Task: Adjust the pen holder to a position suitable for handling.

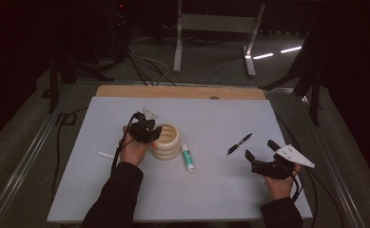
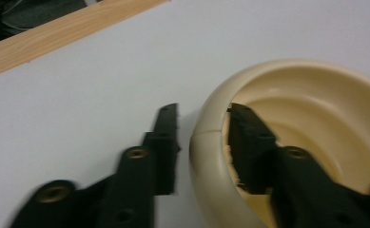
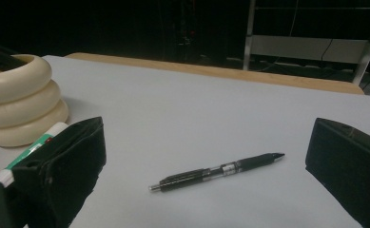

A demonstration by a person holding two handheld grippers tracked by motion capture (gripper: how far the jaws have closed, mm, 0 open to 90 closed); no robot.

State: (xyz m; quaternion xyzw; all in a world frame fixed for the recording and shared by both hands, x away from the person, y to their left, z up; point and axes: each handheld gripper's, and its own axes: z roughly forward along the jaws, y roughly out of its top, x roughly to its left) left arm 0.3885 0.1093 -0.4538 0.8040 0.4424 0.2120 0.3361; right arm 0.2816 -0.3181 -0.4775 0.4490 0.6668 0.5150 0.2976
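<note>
Jaws of the left tool straddle the wall of the cream ribbed holder: one jaw sits inside against the inner face of the rim, the other stands outside with a narrow gap to the wall, so the pads are parted and do not pinch it. From the high view that left tool sits at the holder's left edge, near the middle of the pale desk. Just right of the holder lies a glue stick with a green label. A small white stick lies left of the left hand. Farther right, the right tool is spread wide with nothing between its jaws, which face a black pen lying on the desk, well apart from the holder.
</note>
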